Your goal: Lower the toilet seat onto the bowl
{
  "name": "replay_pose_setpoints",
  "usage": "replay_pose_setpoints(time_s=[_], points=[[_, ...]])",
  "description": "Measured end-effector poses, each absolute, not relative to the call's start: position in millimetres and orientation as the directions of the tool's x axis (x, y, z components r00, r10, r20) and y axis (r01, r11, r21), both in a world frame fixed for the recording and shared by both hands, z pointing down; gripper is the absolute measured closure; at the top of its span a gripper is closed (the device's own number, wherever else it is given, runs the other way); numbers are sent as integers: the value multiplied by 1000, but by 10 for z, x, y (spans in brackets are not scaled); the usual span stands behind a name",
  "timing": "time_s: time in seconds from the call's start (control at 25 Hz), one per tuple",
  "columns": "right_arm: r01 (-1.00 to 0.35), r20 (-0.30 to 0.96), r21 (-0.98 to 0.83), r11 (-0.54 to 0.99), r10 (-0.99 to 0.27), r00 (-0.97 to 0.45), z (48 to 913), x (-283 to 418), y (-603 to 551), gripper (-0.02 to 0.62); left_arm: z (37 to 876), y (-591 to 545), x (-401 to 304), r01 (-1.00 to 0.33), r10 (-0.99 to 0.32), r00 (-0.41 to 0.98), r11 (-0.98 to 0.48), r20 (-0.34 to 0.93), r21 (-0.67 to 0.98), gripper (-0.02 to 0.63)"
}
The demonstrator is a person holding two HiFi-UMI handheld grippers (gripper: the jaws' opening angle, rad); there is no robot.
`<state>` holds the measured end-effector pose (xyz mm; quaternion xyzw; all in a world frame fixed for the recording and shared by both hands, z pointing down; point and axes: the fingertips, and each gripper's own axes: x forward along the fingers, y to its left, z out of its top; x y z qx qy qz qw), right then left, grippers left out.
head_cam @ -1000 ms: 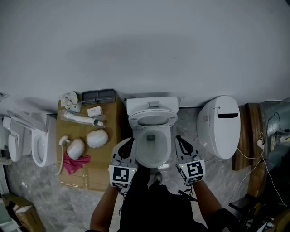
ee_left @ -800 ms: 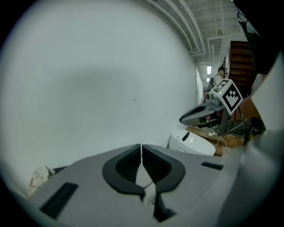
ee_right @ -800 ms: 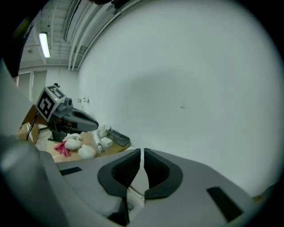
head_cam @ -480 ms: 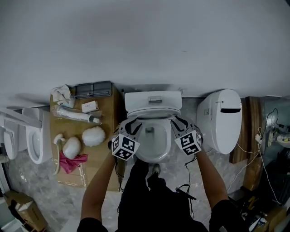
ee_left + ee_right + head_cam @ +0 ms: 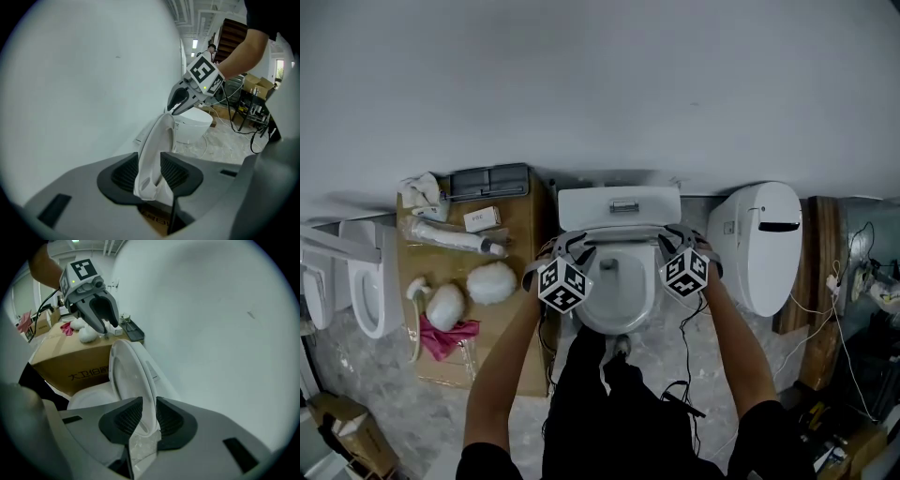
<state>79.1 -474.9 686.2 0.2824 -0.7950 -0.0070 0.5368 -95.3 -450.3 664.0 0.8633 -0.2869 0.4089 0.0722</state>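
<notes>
The white toilet seat (image 5: 619, 233) stands raised against the tank (image 5: 619, 205), above the bowl (image 5: 617, 295). My left gripper (image 5: 565, 247) has the seat's left edge (image 5: 157, 140) between its black pads, and its jaws are opening. My right gripper (image 5: 676, 237) straddles the seat's right edge (image 5: 127, 376), and its jaws are opening too. In the left gripper view the left gripper (image 5: 149, 171) looks along the rim to the right gripper (image 5: 181, 104). The right gripper view has the right gripper (image 5: 143, 416) at the bottom and the left gripper (image 5: 102, 318) at the rim's far end.
A cardboard box (image 5: 517, 319) stands left of the toilet with white bundles and a pink cloth (image 5: 441, 336) on it. Another closed toilet (image 5: 766, 253) is at the right and one more (image 5: 366, 292) at the far left. Cables lie on the floor. The wall is just behind the tank.
Both grippers rose from beside the bowl's front up to the raised seat. Their jaws went from shut to open and now straddle the seat's two side edges.
</notes>
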Motion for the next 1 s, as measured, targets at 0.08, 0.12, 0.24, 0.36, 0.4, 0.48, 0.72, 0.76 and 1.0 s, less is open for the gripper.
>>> replay_pose_setpoints(time_s=[0.08, 0.12, 0.24, 0.36, 0.4, 0.48, 0.72, 0.76, 1.0], points=[[-413, 863, 314, 855, -438, -251, 6943, 791, -4746, 486, 6669, -4500, -952, -546, -431, 501, -830, 750, -112, 454], [-401, 867, 315, 860, -432, -246, 6969, 791, -4741, 488, 6680, -4501, -951, -542, -429, 501, -832, 752, -114, 454], [-372, 870, 325, 870, -429, -242, 6984, 800, -4731, 500, 6701, -4489, -923, -532, -421, 505, -839, 754, -112, 454], [-349, 874, 324, 879, -420, -245, 6986, 803, -4726, 506, 6735, -4455, -887, -516, -410, 505, -849, 759, -116, 454], [-342, 875, 325, 882, -418, -245, 6984, 802, -4722, 507, 6747, -4445, -875, -512, -409, 503, -851, 761, -119, 454], [-330, 878, 326, 886, -413, -243, 6977, 808, -4699, 508, 6779, -4429, -847, -507, -408, 500, -853, 764, -123, 454], [-316, 875, 321, 893, -408, -262, 6966, 815, -4584, 512, 6855, -4417, -779, -500, -408, 489, -855, 771, -137, 454], [-314, 874, 321, 894, -407, -264, 6966, 820, -4560, 514, 6872, -4414, -763, -497, -407, 487, -857, 773, -138, 454], [-278, 877, 309, 909, -386, -286, 6951, 827, -4349, 517, 6939, -4370, -706, -478, -403, 472, -864, 784, -157, 454]])
